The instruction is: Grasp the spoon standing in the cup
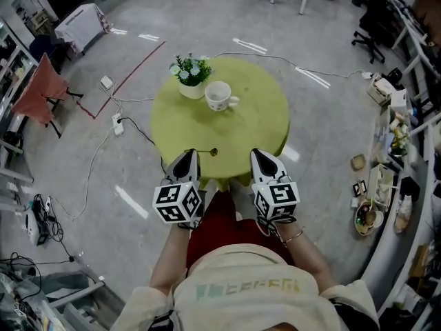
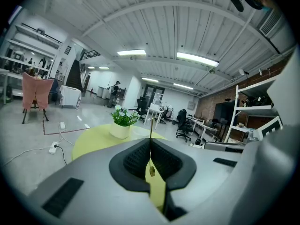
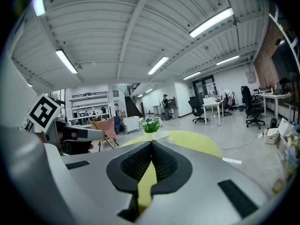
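A thin spoon (image 1: 204, 152) sticks out sideways to the right from the tip of my left gripper (image 1: 187, 156), over the near edge of the round yellow-green table (image 1: 258, 119). In the left gripper view the spoon's handle (image 2: 150, 128) rises straight up from the closed jaws of that gripper (image 2: 150, 143). The white cup (image 1: 219, 96) stands at the far side of the table with nothing in it, and shows small beyond the right jaws (image 3: 161, 135). My right gripper (image 1: 262, 156) hovers beside the left one, shut and empty (image 3: 151, 145).
A small potted plant (image 1: 191, 72) in a white pot stands just left of the cup. Cables and a power strip (image 1: 118, 123) lie on the floor left of the table. Office chairs (image 1: 372, 23) and cluttered shelves (image 1: 386, 185) are to the right.
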Tool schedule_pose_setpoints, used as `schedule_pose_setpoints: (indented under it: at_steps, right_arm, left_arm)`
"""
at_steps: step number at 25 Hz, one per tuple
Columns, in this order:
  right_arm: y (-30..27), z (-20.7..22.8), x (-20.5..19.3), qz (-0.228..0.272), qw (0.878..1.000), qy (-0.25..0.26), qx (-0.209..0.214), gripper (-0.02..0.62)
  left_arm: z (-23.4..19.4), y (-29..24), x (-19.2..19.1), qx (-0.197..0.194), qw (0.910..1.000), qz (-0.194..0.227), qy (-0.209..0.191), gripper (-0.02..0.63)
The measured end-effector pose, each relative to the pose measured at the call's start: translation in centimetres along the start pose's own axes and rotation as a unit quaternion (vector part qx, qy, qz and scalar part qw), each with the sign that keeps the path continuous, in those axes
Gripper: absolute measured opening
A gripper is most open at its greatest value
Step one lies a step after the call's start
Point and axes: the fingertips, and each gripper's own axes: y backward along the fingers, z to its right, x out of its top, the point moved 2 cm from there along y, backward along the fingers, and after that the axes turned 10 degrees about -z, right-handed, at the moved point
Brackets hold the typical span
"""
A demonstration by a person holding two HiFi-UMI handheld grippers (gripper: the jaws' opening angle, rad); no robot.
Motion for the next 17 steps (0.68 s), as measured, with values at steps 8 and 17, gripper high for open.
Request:
schedule_pose_setpoints:
  at_steps: [8,17]
  right_arm:
    - [-0.3,-0.5,0.0,0.000,1.000,-0.010,0.002,0.035]
    - [-1.0,-0.8,0.6,0.003,1.000,-0.011,0.003,0.035]
  left_arm:
    - [-0.3,0.2,-0.3,0.000,1.0000,-0.005,0.003,0.026]
    - [-1.3,0.3,-0.4,0.002,0.9999,-0.011,0.011,0.026]
